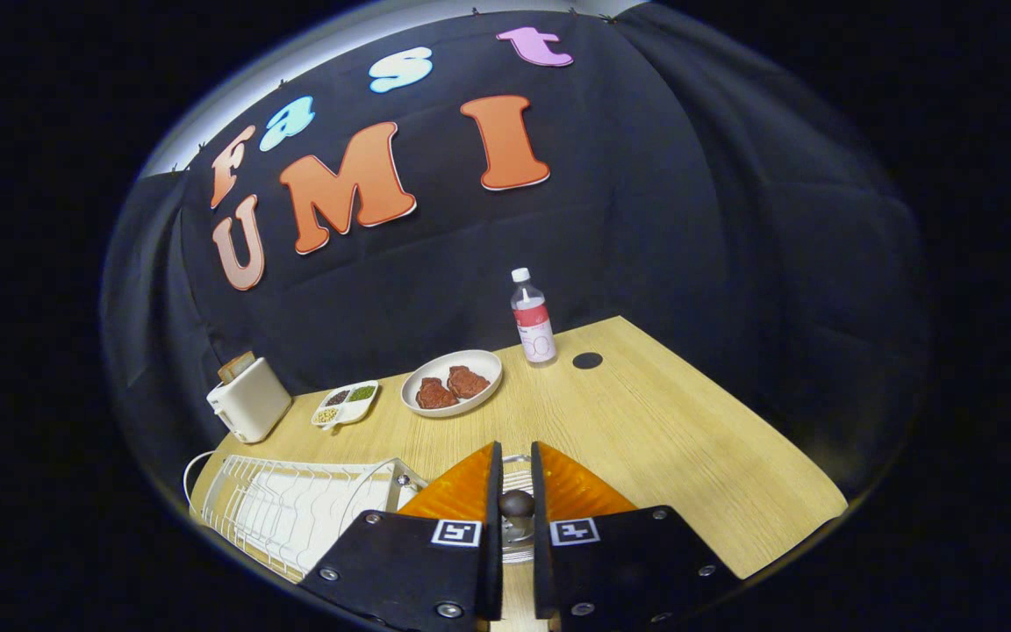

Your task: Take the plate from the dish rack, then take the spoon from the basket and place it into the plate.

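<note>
My gripper (516,465) hangs low over the wooden table (663,439), its fingers drawn close with only a narrow gap. In that gap sits a dark rounded piece of the spoon (516,504), and both fingers press on it. Right below, through the gap, a pale ribbed plate (519,478) shows on the table; the fingers hide most of it. The white wire dish rack (295,509) stands just left of the fingers, with nothing in its slots that I can see. The basket is hidden from me.
Beyond the fingers lies a white oval plate (453,384) with two brown pieces of meat. Left of it are a small divided dish (345,404) of beans and a white toaster (248,399). A plastic bottle (534,320) and a black disc (587,360) stand near the far edge.
</note>
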